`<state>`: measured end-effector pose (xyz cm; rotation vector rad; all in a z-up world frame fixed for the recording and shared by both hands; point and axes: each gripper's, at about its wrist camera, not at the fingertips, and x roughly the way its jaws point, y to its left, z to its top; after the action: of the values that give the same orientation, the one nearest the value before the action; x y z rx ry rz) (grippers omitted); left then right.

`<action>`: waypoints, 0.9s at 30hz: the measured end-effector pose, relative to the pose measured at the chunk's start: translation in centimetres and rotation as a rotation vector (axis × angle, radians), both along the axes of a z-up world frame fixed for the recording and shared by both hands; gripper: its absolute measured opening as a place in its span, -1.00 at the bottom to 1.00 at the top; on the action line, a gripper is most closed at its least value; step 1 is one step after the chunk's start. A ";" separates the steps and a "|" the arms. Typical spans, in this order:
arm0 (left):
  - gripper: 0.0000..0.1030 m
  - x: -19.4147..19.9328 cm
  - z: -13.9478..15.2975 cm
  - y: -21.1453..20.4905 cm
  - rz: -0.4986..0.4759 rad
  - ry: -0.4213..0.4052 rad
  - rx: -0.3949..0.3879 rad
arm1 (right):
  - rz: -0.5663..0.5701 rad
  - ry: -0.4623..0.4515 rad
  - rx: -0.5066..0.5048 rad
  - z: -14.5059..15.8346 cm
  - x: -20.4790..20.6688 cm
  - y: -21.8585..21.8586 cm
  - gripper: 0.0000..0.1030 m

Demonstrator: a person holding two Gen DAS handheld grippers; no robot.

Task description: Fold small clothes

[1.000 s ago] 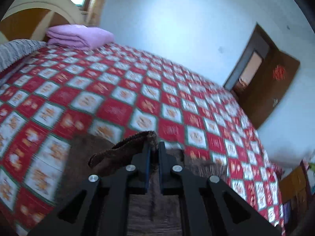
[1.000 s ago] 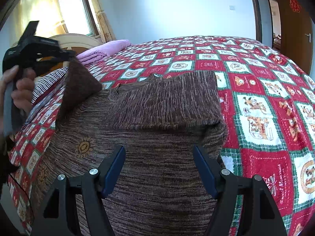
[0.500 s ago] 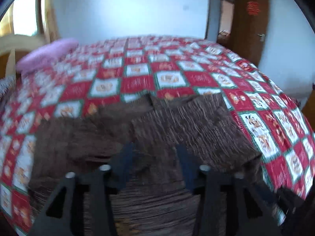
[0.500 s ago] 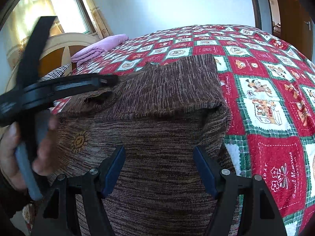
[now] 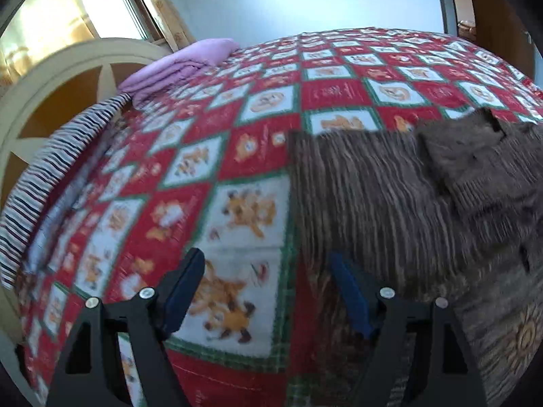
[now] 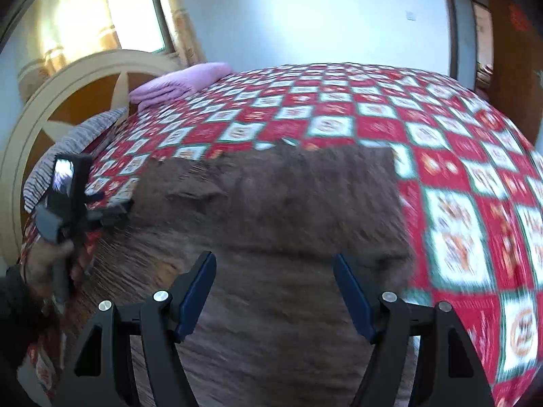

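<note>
- In the left wrist view the left claw point(image 5: 268, 291) fills the bottom of the frame, its black arms tipped with blue pads; its jaws have just been opening and now stand wide with nothing between them, released.
- That claw straddles the left edge of the brown marled knitted sweater point(image 5: 390, 210): one finger sits over the bedspread, the other over the knit.
- In the right wrist view the right claw point(image 6: 274, 293) stands at the bottom centre, jaws spread apart above the sweater point(image 6: 271, 210), gripping nothing.
- The sweater lies flat on the bed, taking up the lower right of the left wrist view and the centre and lower half of the right wrist view.
- A sleeve point(image 5: 475, 166) is folded inward across the body of the sweater, at the right of the left wrist view.
- A small sun motif point(image 5: 524, 335) shows on the knit at the lower right edge of that view.
- At the left of the right wrist view, a hand point(image 6: 47, 264) holds the left claw's handle just over the sweater's left edge.
- The red, white and green checked bedspread with cartoon squares point(image 5: 251, 146) covers the bed around the sweater.
- Farther up, at the upper left, lie a striped pillow point(image 5: 51, 173) and a folded pink blanket point(image 5: 183, 64).
- Behind them stand a cream and orange curved headboard point(image 5: 64, 78), a bright window point(image 6: 135, 13), and a pale wall point(image 6: 305, 17).
- A brown wooden door point(image 6: 509, 51) stands at the upper right.
</note>
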<state>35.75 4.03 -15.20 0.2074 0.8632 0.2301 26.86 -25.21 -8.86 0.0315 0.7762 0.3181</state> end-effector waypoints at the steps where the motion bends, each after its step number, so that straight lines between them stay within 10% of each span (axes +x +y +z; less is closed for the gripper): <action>1: 0.54 -0.3 -0.1 -0.3 -0.011 -0.014 0.016 | 0.019 -0.003 -0.009 0.4 0.7 1.4 0.41; 14: 0.86 -1.0 -1.0 3.3 0.034 -0.029 -0.222 | 0.133 0.085 -0.312 -5.0 11.3 18.0 0.41; 21: 0.91 -1.2 -1.4 3.9 0.041 -0.016 -0.304 | -0.336 0.121 -0.288 -3.3 16.8 6.0 0.40; 27: 0.96 -1.2 -1.5 4.2 0.048 -0.016 -0.317 | -0.232 0.145 -0.026 -1.2 13.0 1.7 0.40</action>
<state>34.58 8.22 -16.68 -0.1109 0.8767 0.1373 39.91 -23.52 -10.08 0.1206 0.9110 0.0857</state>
